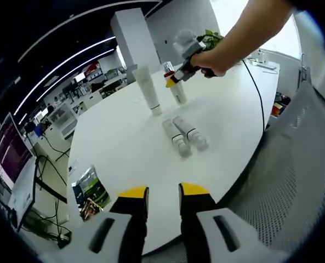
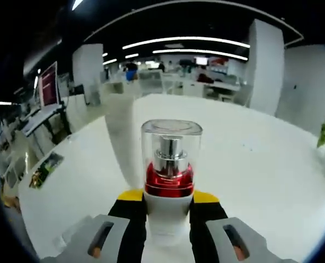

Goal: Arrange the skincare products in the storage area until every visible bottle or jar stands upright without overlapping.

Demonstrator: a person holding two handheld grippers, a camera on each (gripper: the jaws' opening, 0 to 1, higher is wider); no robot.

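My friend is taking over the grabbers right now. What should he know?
Right gripper: fingers shut on the pump bottle, the one with a red collar and a clear cap. In the left gripper view it stands about upright on the white table, next to the tall white tube.
Left gripper: open, holding nothing, hanging over the near table edge.
Done: the tall tube stands upright, and the pump bottle is nearly placed.
Left: let go of the pump bottle, then stand up the two small tubes, which lie flat side by side in the middle of the table.

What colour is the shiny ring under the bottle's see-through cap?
Red, on the pump bottle, clearest in the right gripper view.
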